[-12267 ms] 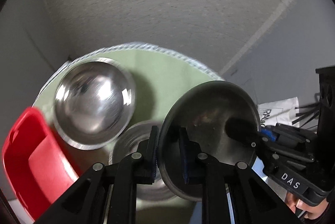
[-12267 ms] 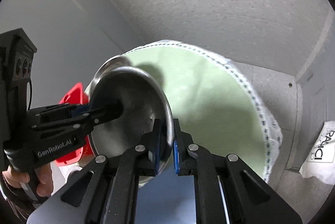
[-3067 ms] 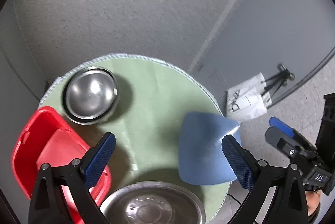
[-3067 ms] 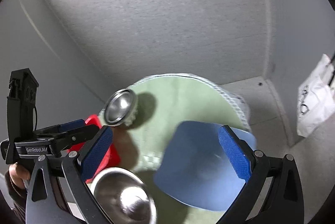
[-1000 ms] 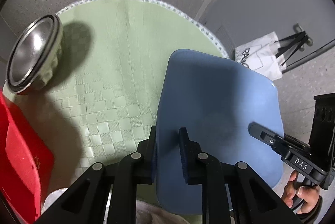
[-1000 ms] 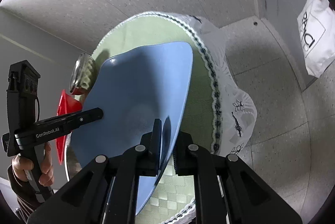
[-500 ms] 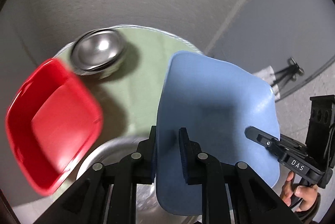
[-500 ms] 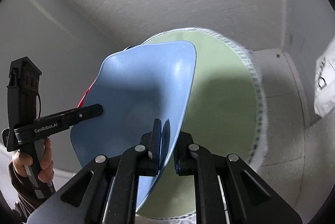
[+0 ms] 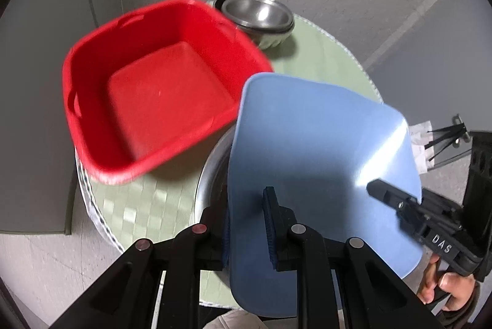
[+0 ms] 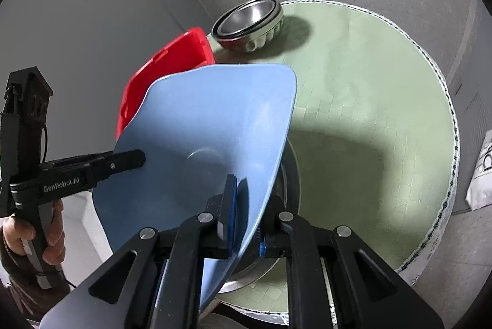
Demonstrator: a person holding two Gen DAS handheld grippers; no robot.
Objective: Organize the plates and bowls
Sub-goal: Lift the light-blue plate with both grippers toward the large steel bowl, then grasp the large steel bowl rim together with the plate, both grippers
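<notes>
Left tongs [image 9: 246, 224] and right tongs [image 10: 246, 215] clamping opposite rims of the blue plate [image 9: 323, 162], carrying it tilted above the surface [image 10: 369, 113]. Red basin [image 9: 153, 95] lying just beyond the plate on the left tongs' side, nearer that hand.

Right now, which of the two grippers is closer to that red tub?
Left. The left gripper clamps the blue plate's edge beside the red tub; the right gripper clamps the plate's opposite edge, farther from the tub.
</notes>
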